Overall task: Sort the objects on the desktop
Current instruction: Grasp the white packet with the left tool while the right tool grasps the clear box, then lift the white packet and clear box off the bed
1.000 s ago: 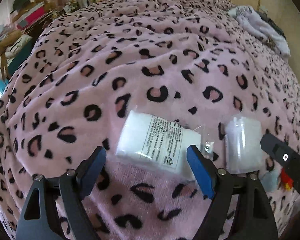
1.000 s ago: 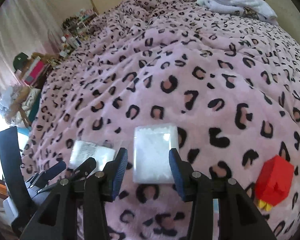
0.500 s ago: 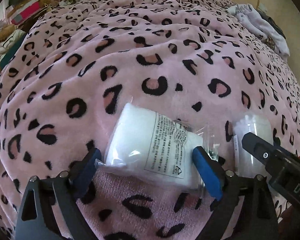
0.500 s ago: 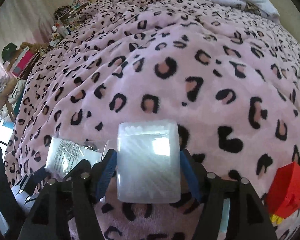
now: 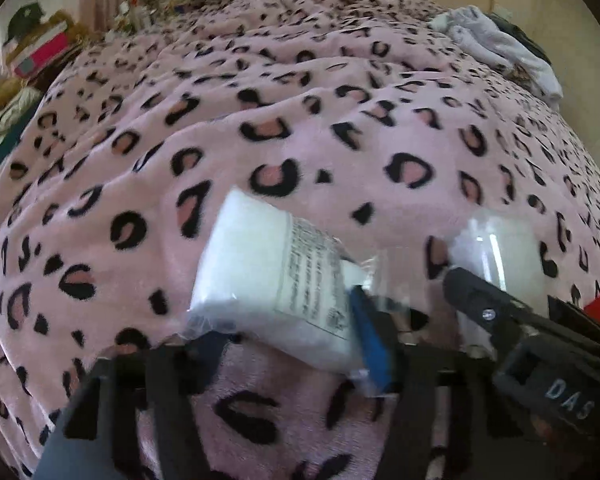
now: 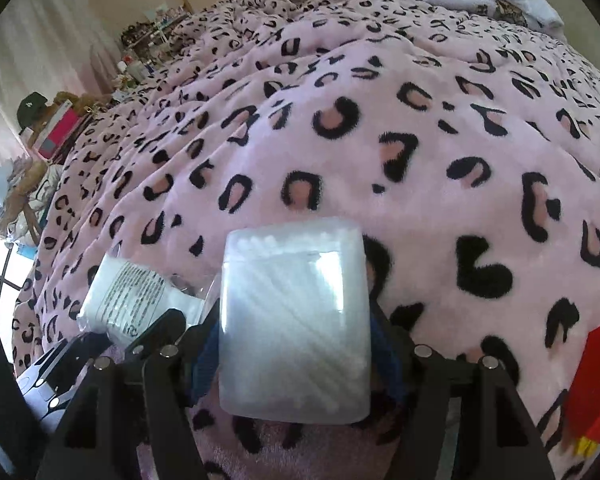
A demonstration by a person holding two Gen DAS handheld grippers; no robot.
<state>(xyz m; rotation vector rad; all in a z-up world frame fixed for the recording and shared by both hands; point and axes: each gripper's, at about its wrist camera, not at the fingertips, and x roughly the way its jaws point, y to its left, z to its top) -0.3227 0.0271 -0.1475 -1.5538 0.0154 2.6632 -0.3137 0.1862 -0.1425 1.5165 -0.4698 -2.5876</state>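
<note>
Gripping two items at once on soft leopard-print blanket (image 6: 440,128).

Risks (judgement):
- Bagged cotton-pad pack (image 5: 276,280) in loose slippery film; may slide out or sag on lift.
- Grippers close together; collision likely.
- Red box (image 6: 596,384) near right side, could get nudged.

Left gripper (image 5: 284,344): jaws narrowed onto pack, appear in contact.
Right gripper (image 6: 296,344): jaws pressed on both sides of clear cotton-swab box (image 6: 296,320).

Both items low on blanket, side by side.

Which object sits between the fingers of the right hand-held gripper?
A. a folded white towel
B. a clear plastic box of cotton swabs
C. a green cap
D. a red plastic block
B: in the right wrist view, the clear plastic box of cotton swabs fills the gap of the right hand-held gripper, on the pink leopard-print blanket.
</note>
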